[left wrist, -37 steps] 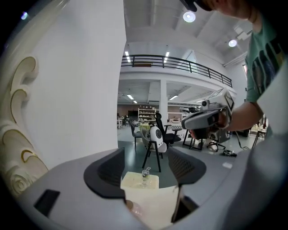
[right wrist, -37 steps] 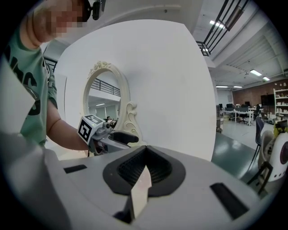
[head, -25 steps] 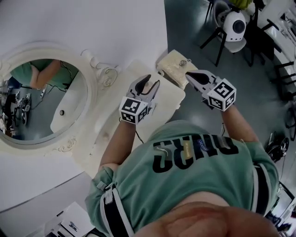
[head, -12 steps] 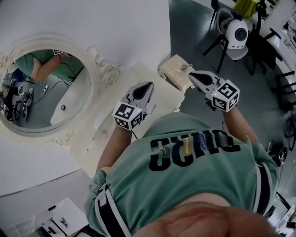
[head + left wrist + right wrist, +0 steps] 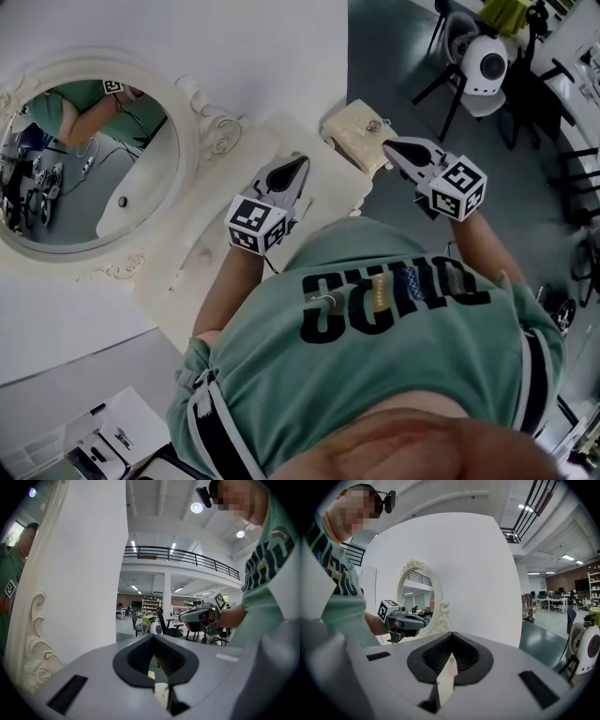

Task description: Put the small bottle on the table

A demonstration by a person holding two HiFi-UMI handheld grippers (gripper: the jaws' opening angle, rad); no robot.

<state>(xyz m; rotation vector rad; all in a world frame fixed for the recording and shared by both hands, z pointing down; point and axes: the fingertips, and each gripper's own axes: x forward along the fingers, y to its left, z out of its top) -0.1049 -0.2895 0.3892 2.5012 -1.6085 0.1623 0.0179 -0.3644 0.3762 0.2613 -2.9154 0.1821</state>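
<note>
Left gripper (image 5: 296,167): pressed together, nothing between the jaws; hovering over the white worktop (image 5: 323,211), tips aimed away from the person and toward the wall.
Right gripper (image 5: 392,144): likewise closed and empty; held off the worktop's edge, well apart from the left one, tips just beside a cream carved box (image 5: 354,131) with a small metal knob on top.
Small bottle: not to be found in any view; not on the bare stretch ahead of the left gripper, not in either gripper. Possibly inside or behind the cream carved box in front of the right gripper, though impossible to tell.
Oval mirror (image 5: 94,178): ornate cream frame, off to the left gripper's outer side; only the person's reflection and a room beyond to be made out in it.
Handling, as a guess: probably light and rigid, smooth-walled and therefore slippery under hard pads; easy to topple if nudged, breakable if glass.
Where to grip: across the body at mid-height, below the neck or cap, jaws square to the sides; firm but not crushing.
Set-down: upright on the open worktop below the left gripper, away from the edge.
Step in hand: bottle not yet located or taken.
</note>
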